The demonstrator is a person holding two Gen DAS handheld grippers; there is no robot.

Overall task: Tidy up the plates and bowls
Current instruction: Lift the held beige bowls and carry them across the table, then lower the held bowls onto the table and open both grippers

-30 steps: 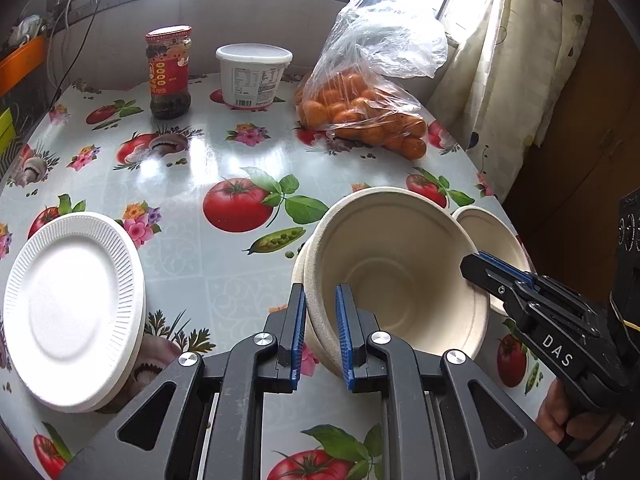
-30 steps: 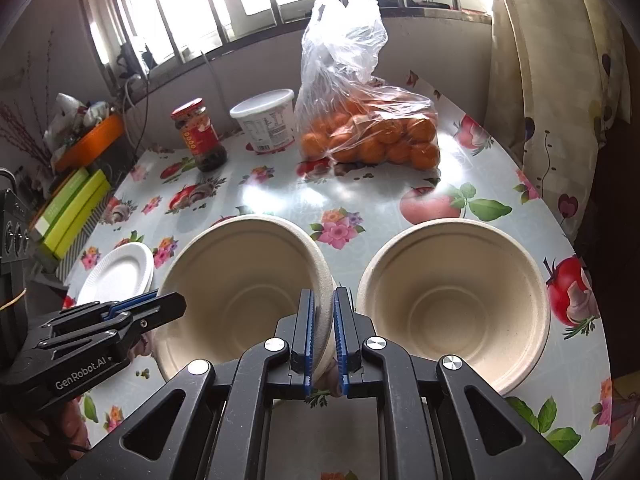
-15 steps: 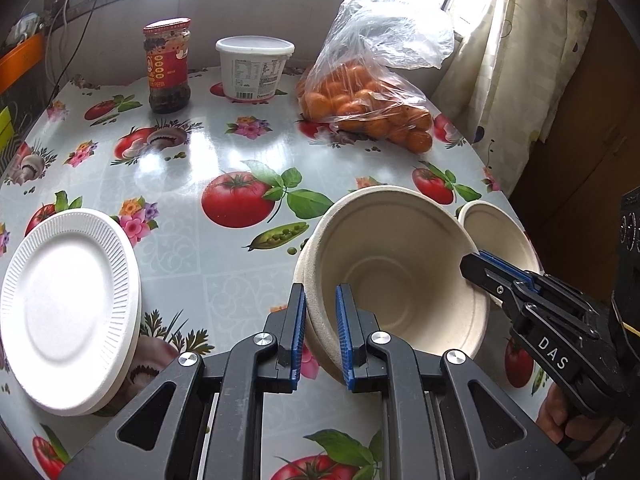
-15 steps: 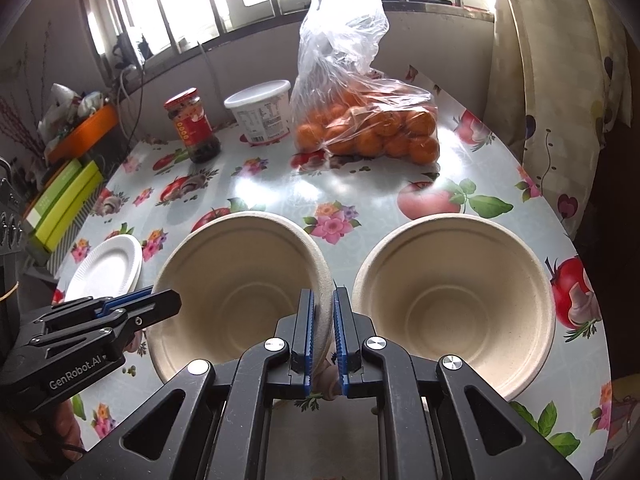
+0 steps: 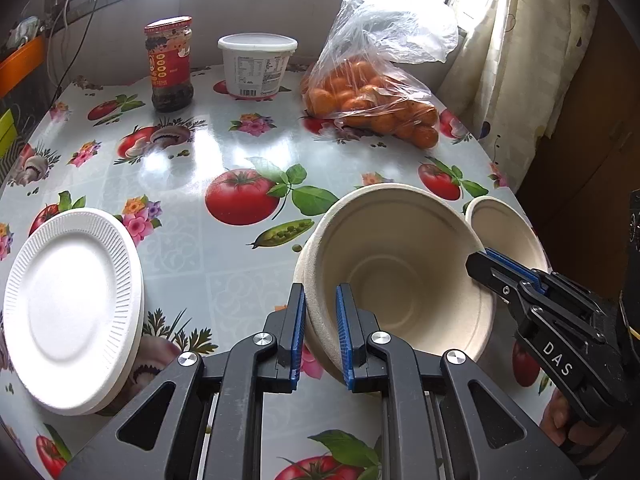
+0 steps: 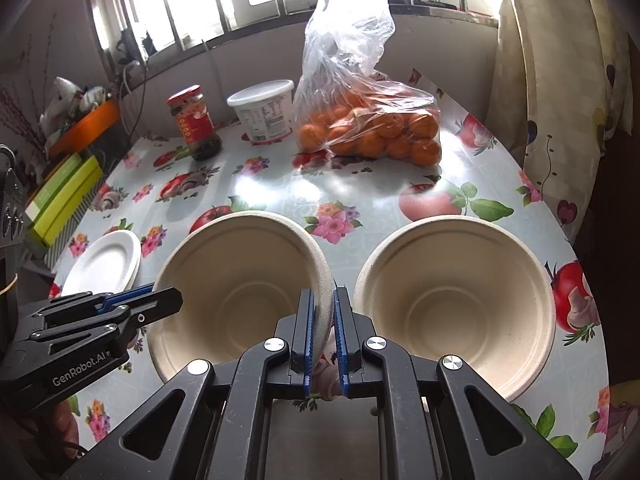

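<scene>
A beige paper bowl (image 5: pixel 400 280) is held at two sides of its rim. My left gripper (image 5: pixel 318 336) is shut on its near-left rim, and my right gripper (image 6: pixel 323 340) is shut on its right rim; the same bowl shows in the right wrist view (image 6: pixel 240 292). The bowl looks double-walled, maybe two nested bowls. A second beige bowl (image 6: pixel 456 300) stands on the table just right of it, also seen in the left wrist view (image 5: pixel 504 232). White foam plates (image 5: pixel 72 308) lie stacked at the table's left, also visible in the right wrist view (image 6: pixel 104 264).
At the table's back stand a red-lidded jar (image 5: pixel 169 64), a white tub (image 5: pixel 256 66) and a plastic bag of oranges (image 5: pixel 372 96). A curtain (image 5: pixel 520 60) hangs at the right. Green boxes (image 6: pixel 60 200) lie off the left edge.
Both grippers and the held bowl have drawn slightly back toward the table's near edge. The grips are unchanged.
</scene>
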